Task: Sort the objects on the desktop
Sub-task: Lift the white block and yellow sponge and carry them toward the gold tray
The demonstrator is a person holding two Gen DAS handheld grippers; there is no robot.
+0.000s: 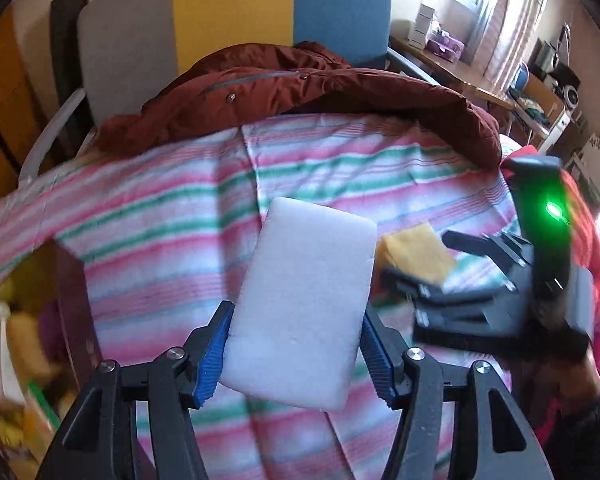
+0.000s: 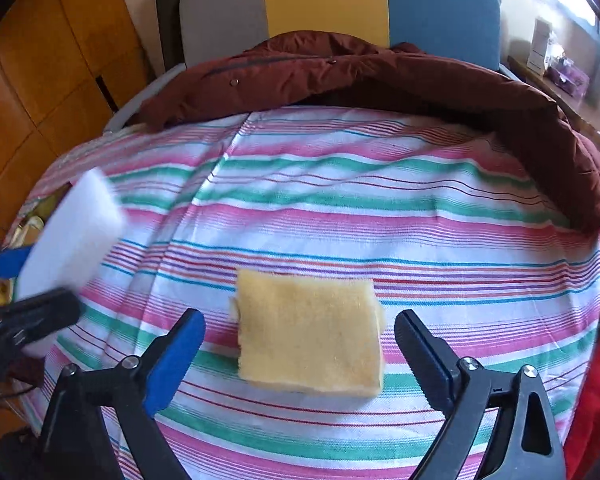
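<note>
At the far left of the left wrist view, past the edge of the striped cloth [image 1: 172, 216], sits an open container [image 1: 24, 360] of blurred yellow and purple items, too smeared to name. To its right the left gripper [image 1: 296, 356] pinches the white sponge [image 1: 300, 300] between its blue pads [image 1: 212, 356], one pad pressed on each long side, so the block stands clear above the cloth and tilts a little to the right. Behind it a dark red jacket [image 1: 300, 92] lies along the far edge of the table, in front of a chair back [image 1: 236, 16] in grey, yellow and blue panels. Further right, the yellow sponge [image 1: 412, 252] lies flat on the cloth, and the right gripper [image 1: 416, 256] hovers by it, a green light glowing on its body.

In the right wrist view, the white sponge [image 2: 72, 240] shows at the left edge, blurred, clamped in the left gripper [image 2: 24, 280] above the table's left side. In the middle, the yellow sponge [image 2: 308, 332] rests flat on the striped cloth [image 2: 340, 200]. The right gripper [image 2: 300, 344] has its fingers [image 2: 176, 356] spread wide on either side of that sponge, with clear gaps between pads and sponge, touching nothing. The jacket [image 2: 380, 76] curves along the far and right edges
</note>
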